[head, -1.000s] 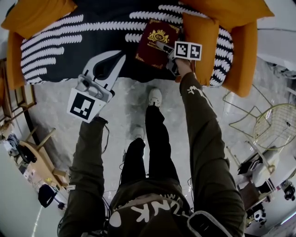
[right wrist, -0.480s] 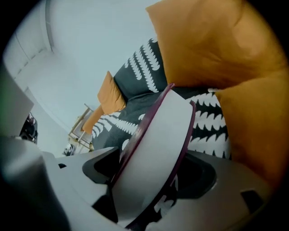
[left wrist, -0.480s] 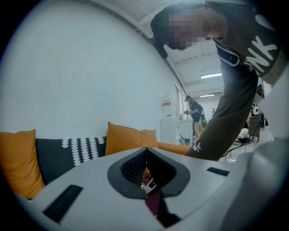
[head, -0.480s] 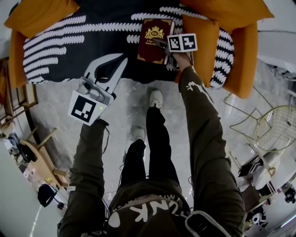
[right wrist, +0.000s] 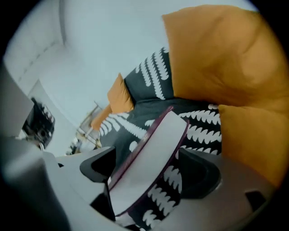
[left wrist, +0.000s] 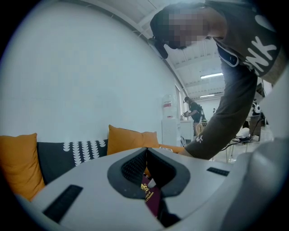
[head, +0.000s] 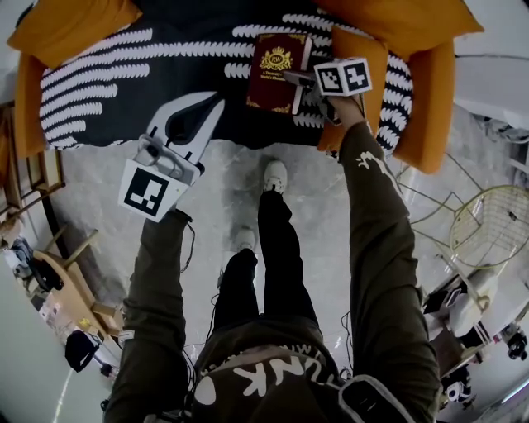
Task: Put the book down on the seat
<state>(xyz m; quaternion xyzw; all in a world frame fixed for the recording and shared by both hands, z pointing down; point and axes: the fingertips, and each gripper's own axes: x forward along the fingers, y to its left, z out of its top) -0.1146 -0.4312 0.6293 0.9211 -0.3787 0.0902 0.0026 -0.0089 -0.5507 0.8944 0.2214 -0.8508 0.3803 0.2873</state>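
Observation:
A maroon book (head: 277, 70) with a gold crest lies flat on the sofa seat (head: 149, 74), which is covered by a black throw with white leaf stripes. My right gripper (head: 302, 80) sits at the book's right edge. In the right gripper view the book's white page edge (right wrist: 149, 149) still lies between the jaws of my right gripper (right wrist: 150, 170); they are opening and a gap shows at the right pad. My left gripper (head: 213, 103) hovers shut over the seat's front edge, left of the book. Its closed tips (left wrist: 146, 153) point toward the book (left wrist: 151, 198).
Orange cushions stand to the right of the book (head: 359, 62) and at the sofa's far left (head: 70, 25). An orange armrest (head: 434, 99) bounds the seat on the right. A wire chair (head: 488, 223) stands on the floor at right, wooden furniture (head: 66, 281) at left.
The book has moved back onto the seat and straightened out flat. My right gripper has slid a little to the right along its edge with the jaws spreading. The left gripper has barely moved.

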